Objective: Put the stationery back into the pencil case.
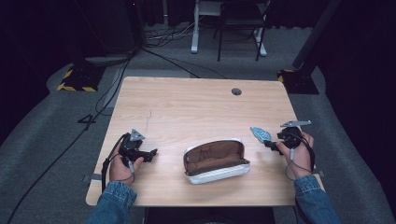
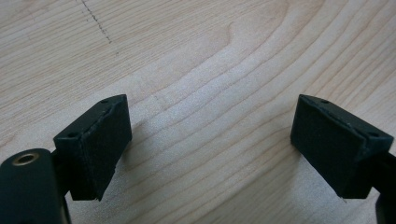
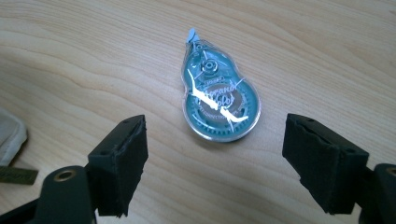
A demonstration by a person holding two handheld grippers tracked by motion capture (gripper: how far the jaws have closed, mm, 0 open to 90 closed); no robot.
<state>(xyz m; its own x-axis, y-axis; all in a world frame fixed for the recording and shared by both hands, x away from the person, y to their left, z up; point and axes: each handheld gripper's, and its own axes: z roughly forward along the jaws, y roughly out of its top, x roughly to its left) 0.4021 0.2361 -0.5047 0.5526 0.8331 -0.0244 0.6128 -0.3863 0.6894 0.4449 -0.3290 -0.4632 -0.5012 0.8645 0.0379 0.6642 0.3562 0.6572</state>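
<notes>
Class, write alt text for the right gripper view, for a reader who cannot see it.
A teal, see-through correction tape dispenser lies flat on a pale wooden table, just beyond the open right gripper, whose two black jaws stand apart to either side without touching it. A corner of a light pouch shows at the left edge.

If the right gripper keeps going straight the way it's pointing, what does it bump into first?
Probably the teal correction tape roller. It lies flat on the table just ahead of the right gripper, in line with the gap between its open jaws. The exact depth is hard to judge.
</notes>
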